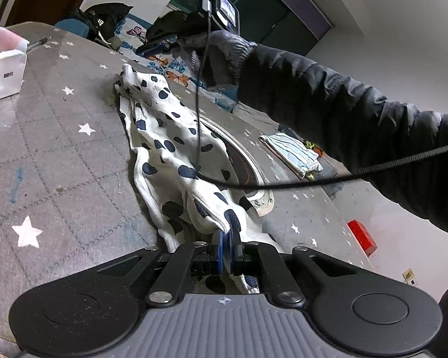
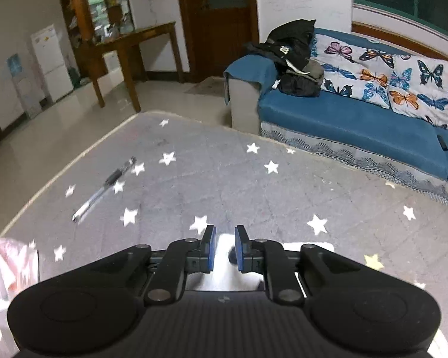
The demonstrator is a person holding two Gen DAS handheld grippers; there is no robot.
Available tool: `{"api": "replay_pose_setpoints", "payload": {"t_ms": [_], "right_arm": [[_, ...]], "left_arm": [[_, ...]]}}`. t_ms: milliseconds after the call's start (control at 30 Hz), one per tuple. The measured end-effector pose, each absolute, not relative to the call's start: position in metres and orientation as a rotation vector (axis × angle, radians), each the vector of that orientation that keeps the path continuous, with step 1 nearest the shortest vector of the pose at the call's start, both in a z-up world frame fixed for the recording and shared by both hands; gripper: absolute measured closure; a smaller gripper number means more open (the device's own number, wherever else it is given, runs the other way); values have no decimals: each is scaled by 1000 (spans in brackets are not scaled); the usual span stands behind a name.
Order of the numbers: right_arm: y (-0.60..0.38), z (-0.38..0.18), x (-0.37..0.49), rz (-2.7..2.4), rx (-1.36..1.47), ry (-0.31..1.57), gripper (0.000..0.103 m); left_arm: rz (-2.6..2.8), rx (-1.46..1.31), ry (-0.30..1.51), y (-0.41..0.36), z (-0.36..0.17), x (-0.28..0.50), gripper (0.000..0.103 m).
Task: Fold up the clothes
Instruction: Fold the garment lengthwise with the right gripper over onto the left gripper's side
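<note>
2 tongs | left (image 1: 227,232) grips spotted cloth (image 1: 170,137) | right (image 2: 225,246) narrowly parted | star-print grey tabletop (image 2: 224,179)

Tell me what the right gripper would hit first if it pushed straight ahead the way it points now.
Most likely the white spotted garment lying between and under the right gripper's slightly parted pads. Past that, only the grey star-patterned cover lies ahead. The pen is well off to the side. Depth is hard to judge here.
</note>
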State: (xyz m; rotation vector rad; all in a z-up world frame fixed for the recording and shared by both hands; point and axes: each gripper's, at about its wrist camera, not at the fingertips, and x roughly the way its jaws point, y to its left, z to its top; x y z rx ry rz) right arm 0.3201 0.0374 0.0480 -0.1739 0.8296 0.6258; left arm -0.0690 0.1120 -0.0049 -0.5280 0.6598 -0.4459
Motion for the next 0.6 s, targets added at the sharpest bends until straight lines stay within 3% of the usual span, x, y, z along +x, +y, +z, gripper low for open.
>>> {"api": "replay_pose_setpoints", "payload": {"t_ms": [333,600], "right_arm": [[30,34,272,704,-453,934,90],[35,5,238,786,-470,1009,90]], "left_arm": [[-427,-526,648,110,-1,-71,98],[-426,-505,630,102,6,-76,98]]}}
